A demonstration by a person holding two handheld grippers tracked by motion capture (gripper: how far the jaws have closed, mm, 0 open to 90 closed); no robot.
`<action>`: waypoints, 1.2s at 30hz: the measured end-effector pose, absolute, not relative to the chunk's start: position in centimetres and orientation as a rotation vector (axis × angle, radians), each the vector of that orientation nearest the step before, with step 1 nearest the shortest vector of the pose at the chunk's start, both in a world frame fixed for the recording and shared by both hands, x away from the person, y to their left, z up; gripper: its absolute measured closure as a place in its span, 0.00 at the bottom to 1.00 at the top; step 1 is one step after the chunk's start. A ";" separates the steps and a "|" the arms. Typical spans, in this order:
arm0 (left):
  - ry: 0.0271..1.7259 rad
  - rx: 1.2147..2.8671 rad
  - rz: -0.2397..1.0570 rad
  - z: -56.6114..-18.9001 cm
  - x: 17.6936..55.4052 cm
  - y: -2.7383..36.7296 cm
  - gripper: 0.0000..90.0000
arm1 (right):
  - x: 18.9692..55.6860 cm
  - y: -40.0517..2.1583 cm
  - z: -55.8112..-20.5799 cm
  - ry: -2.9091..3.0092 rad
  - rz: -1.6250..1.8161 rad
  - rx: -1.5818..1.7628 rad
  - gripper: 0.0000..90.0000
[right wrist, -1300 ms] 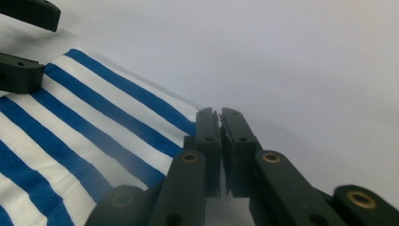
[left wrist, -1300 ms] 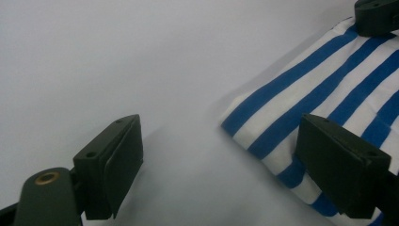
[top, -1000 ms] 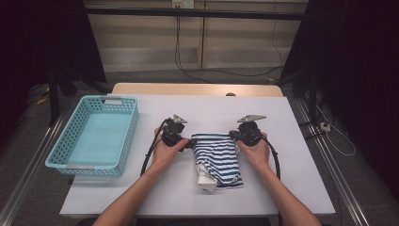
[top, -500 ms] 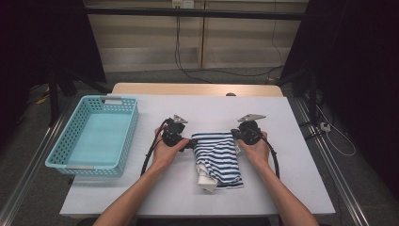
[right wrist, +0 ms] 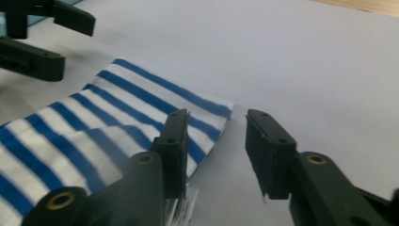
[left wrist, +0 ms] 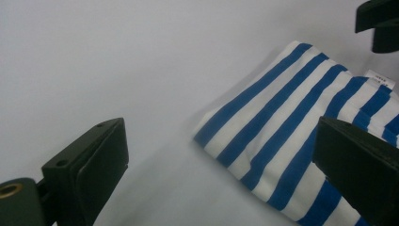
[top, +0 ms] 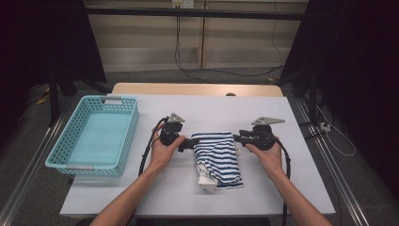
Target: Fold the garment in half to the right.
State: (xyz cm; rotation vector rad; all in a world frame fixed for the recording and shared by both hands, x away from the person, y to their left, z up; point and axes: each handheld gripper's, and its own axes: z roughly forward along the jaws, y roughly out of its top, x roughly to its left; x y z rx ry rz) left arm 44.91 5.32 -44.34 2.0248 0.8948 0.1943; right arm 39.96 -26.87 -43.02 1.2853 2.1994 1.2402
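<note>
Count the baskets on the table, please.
1: the light blue plastic lattice basket stands at the left side of the white table, left of the blue-and-white striped folded cloth.

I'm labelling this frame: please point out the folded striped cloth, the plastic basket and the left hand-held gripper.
Folded blue-and-white striped cloth [top: 218,154]: high view, top striped face.
Turquoise perforated plastic basket [top: 130,129]: high view, right wall.
Left hand-held gripper [top: 192,142]: high view, between its jaw tips.

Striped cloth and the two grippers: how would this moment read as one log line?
left gripper: open, at striped cloth | right gripper: open, at its opposite edge | basket: nothing inside
</note>
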 end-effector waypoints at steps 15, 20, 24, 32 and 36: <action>0.845 2.030 0.249 -43.1 43.6 6.4 0.05 | 35.8 -27.5 -42.4 2.187 1.368 1.235 0.36; 0.850 2.011 0.260 -42.7 42.7 6.9 0.05 | 34.3 -27.4 -42.2 2.189 1.378 1.203 0.32; 0.833 2.006 0.268 -42.4 42.2 7.3 0.05 | 33.6 -27.3 -42.0 2.192 1.385 1.167 0.28; 0.835 2.005 0.281 -42.2 42.0 7.8 0.05 | 31.6 -26.6 -41.8 2.245 1.365 1.116 0.25; 0.833 1.989 0.276 -42.1 41.4 7.9 0.05 | 30.8 -26.4 -41.8 2.269 1.365 1.080 0.26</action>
